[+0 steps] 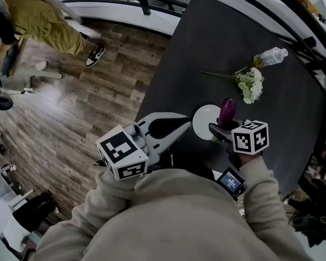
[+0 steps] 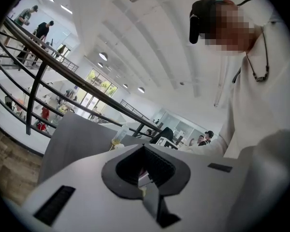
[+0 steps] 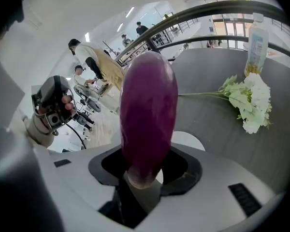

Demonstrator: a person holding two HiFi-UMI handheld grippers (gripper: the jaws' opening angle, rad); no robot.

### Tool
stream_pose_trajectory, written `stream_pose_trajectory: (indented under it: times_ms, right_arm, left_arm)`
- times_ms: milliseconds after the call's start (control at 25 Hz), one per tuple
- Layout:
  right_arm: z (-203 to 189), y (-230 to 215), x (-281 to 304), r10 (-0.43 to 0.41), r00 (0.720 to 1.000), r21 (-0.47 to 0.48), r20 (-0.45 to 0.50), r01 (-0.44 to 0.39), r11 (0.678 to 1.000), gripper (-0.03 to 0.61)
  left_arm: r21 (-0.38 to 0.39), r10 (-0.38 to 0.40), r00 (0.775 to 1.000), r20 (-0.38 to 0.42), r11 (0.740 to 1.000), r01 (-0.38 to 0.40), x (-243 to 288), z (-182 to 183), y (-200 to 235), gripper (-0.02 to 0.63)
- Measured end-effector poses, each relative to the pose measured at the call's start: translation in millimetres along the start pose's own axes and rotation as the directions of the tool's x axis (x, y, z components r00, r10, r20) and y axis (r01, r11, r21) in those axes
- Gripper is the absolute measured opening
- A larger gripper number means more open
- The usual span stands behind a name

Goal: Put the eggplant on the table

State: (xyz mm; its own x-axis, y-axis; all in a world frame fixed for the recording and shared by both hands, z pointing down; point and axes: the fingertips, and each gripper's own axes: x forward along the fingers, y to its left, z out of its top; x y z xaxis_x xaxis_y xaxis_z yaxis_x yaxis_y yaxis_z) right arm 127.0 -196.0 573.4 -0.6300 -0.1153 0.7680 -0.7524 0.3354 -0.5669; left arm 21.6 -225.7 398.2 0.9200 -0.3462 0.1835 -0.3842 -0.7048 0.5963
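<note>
A purple eggplant (image 1: 226,112) (image 3: 147,124) sticks out from my right gripper (image 1: 220,130) (image 3: 145,175), which is shut on its stem end. It hangs over a white plate (image 1: 204,118) (image 3: 186,140) on the dark grey table (image 1: 217,42) (image 3: 217,124), near the table's front edge. My left gripper (image 1: 171,126) (image 2: 145,166) is to the left of the plate, over the table's left edge. Its jaws are shut with nothing between them. Whether the eggplant touches the plate is hidden.
White flowers with green stems (image 1: 250,83) (image 3: 249,100) lie behind the plate. A clear bottle (image 1: 270,56) (image 3: 257,42) lies farther back. Black railings run behind the table. A person in yellow (image 1: 38,15) stands on the wooden floor at the left.
</note>
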Motion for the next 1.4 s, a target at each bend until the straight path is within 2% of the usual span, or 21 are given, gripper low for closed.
stream_pose_trajectory:
  times_ms: [280,720,920,1080,1400]
  right_arm:
    - [-26,-26,30,-0.059,0.991,0.051,-0.121,0.066,0.997,0.184]
    - [-56,-59,65,-0.141,0.952,0.053,-0.270,0.161,0.986,0.184]
    - [-59,-71,68,-0.199,0.934,0.039,-0.296,0.220,0.975,0.186]
    - [-65,-75,69,-0.216,0.919,0.030,-0.330,0.239,0.971,0.186]
    - [-71,-81,71,-0.216,0.917,0.039,-0.336,0.243,0.969,0.198]
  left_arm:
    - [-0.025,0.049,0.998,0.029,0.999,-0.049,-17,-2,9,0.006]
    - [-0.047,0.096,0.995,0.040,0.994,-0.094,-31,-13,12,0.006]
    - [-0.060,0.114,0.992,0.049,0.992,-0.111,-39,-16,15,0.006]
    - [-0.092,0.095,0.995,0.044,0.992,-0.090,-41,-22,15,0.006]
    - [-0.105,0.092,0.995,0.029,0.990,-0.089,-39,-31,16,0.006]
